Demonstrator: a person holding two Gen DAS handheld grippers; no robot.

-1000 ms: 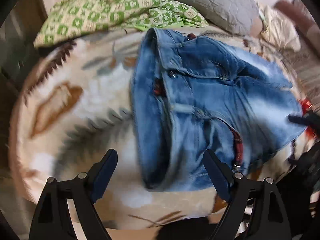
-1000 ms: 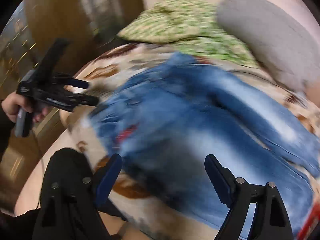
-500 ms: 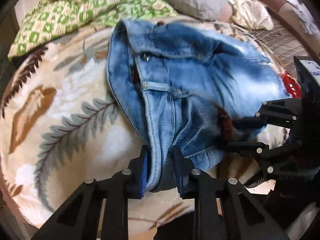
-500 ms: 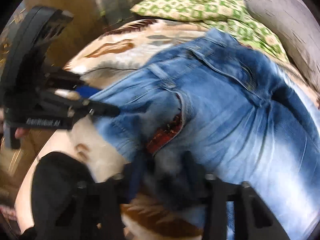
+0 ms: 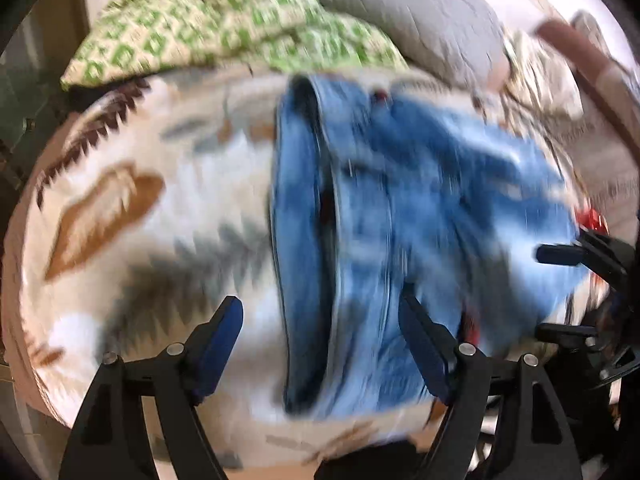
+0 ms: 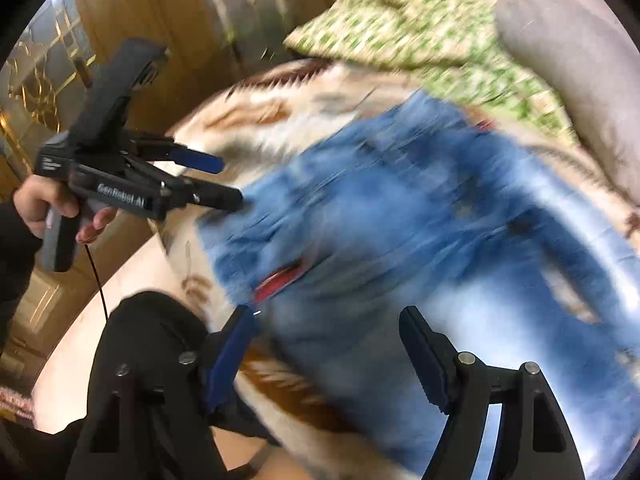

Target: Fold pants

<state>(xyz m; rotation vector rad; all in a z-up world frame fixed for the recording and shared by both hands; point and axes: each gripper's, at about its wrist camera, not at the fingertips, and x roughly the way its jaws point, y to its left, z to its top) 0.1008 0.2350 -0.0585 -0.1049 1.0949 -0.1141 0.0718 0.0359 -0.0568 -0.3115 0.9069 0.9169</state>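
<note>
On the bed's patterned blanket (image 5: 132,208): one pair of blue jeans (image 5: 400,220), bundled into a rough, thick fold, waistband edge toward the blanket's open side; shape blurred, neatness hard to judge. Left gripper (image 5: 320,344): jaws opening, wide, nothing pressed between the pads, denim lying below them. Right gripper (image 6: 328,356): jaws opening, wide, likewise empty above the denim. Judged status: at least one fold laid down and released; squaring or further folding possibly left

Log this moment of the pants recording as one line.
left tool: opening, nothing gripped | right tool: opening, nothing gripped | jeans: flat on patterned blanket, released | frames blurred
</note>
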